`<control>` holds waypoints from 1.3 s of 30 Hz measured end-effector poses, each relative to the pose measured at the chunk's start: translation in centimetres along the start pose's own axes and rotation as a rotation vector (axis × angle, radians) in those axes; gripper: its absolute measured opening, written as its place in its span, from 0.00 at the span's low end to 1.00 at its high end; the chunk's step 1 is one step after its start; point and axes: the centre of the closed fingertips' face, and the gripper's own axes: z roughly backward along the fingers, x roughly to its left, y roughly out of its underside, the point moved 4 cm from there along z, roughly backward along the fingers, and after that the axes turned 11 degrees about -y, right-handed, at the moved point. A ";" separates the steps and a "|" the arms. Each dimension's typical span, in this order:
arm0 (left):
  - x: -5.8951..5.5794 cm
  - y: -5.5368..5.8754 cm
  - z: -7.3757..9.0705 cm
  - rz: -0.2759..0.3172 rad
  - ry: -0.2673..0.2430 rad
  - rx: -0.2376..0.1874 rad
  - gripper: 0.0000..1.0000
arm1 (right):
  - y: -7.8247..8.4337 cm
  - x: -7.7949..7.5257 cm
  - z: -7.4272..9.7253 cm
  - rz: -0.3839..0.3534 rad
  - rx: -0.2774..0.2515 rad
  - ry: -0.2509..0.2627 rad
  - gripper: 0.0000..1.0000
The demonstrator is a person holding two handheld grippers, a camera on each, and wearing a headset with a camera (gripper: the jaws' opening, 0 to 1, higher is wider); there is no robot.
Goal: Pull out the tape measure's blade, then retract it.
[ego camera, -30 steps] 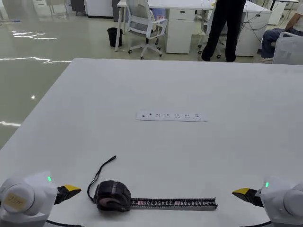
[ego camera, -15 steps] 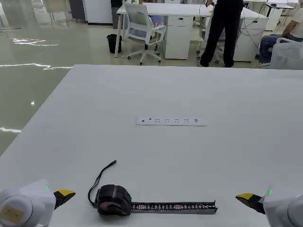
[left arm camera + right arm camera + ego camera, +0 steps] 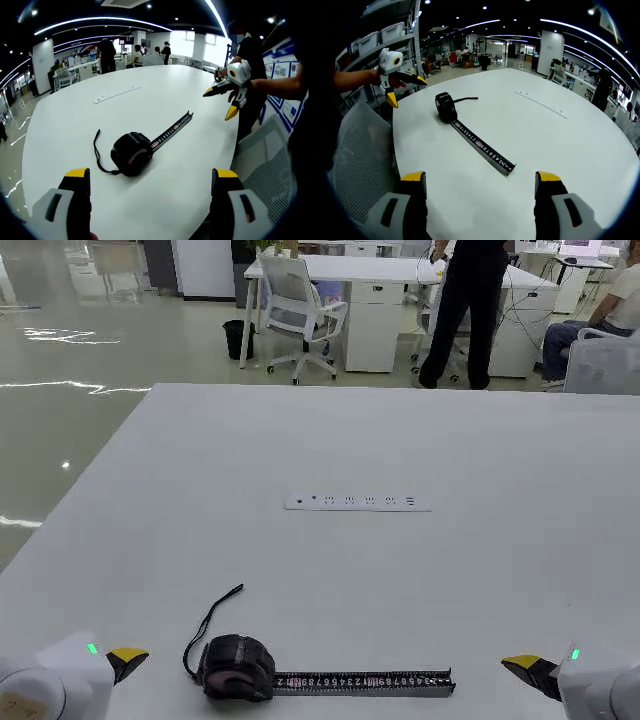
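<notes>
Bright, even overhead light, glare streaks on glossy floor (image 3: 70, 388) at ten o'clock, faint soft shadows on white table (image 3: 300, 570), ceiling strips (image 3: 482, 23) bowed by fisheye toward twelve o'clock, edges stretched in gripper views.

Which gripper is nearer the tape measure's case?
The left gripper: the black case lies nearest it; the right gripper sits off the blade tip.

Big white table (image 3: 520, 570) with a plain matte top. Two things sit on it: a flat white power strip (image 3: 358, 502) out around the middle, lying crosswise, and a black tape measure (image 3: 236, 667) near the front edge. Its blade (image 3: 365, 681) is pulled out flat along the top, running right, and its black strap (image 3: 210, 620) trails off behind it. Strip and tape are well apart
</notes>
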 end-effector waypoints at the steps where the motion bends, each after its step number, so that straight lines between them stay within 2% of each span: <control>1: 0.0 0.0 0.1 0.002 -0.002 0.000 0.99 | 0.0 0.0 0.0 -0.002 -0.003 0.001 0.92; 22: -0.4 -0.1 0.2 0.028 -0.036 -0.012 0.99 | 0.0 0.2 0.3 -0.014 -0.006 0.020 0.93; 29: -0.6 -0.1 0.2 0.054 -0.095 -0.010 0.99 | 0.1 0.2 0.5 -0.015 -0.014 0.040 0.92; 39: -2.0 -0.6 -0.8 0.097 -0.145 -0.017 0.99 | 0.3 0.2 0.3 -0.010 -0.015 0.045 0.90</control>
